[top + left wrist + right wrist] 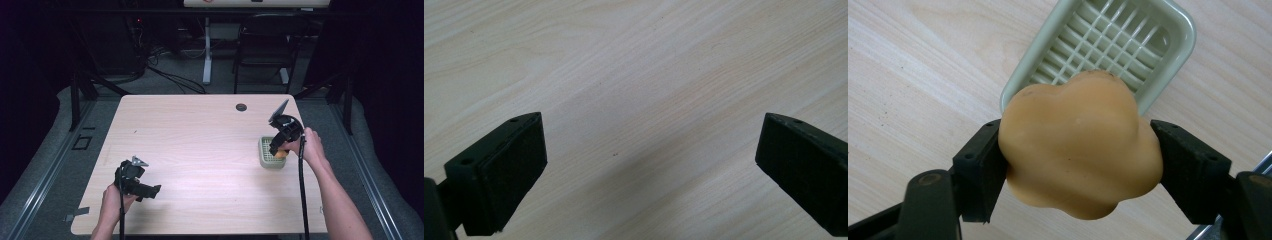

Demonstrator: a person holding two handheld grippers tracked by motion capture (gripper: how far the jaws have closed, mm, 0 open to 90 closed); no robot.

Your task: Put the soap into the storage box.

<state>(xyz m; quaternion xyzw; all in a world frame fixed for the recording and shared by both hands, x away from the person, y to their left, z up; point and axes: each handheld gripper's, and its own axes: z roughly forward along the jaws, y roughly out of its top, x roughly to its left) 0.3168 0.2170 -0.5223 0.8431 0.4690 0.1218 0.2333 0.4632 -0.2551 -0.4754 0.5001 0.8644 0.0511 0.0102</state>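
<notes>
Near edge of the pale wood-grain desk (200, 150), left side: left hand (114, 200) holds the left gripper (150, 191) close to the near left corner, low over bare wood. In the left gripper view its two black jaws stand wide apart with nothing between them, just wood grain below. A black cable trails from it back toward the person.

Farther in, by the right edge: right hand (310, 147) carries the right gripper (276, 148), tilted downward. In the right gripper view its black jaws press on both sides of a lumpy, rounded orange-tan soft toy vegetable (1080, 145); they are closed only as far as its width allows. The vegetable is held in the air, clear of the desk, just above the near rim of a small pale green rectangular plastic basket with a grid floor (1175, 20). From the high view the basket (265, 160) sits on the desk near the right edge, about midway along it, with the vegetable (280, 154) over its right part.

Beyond, near the far edge: a small dark round cable hole (241, 107) in the desktop.
</notes>
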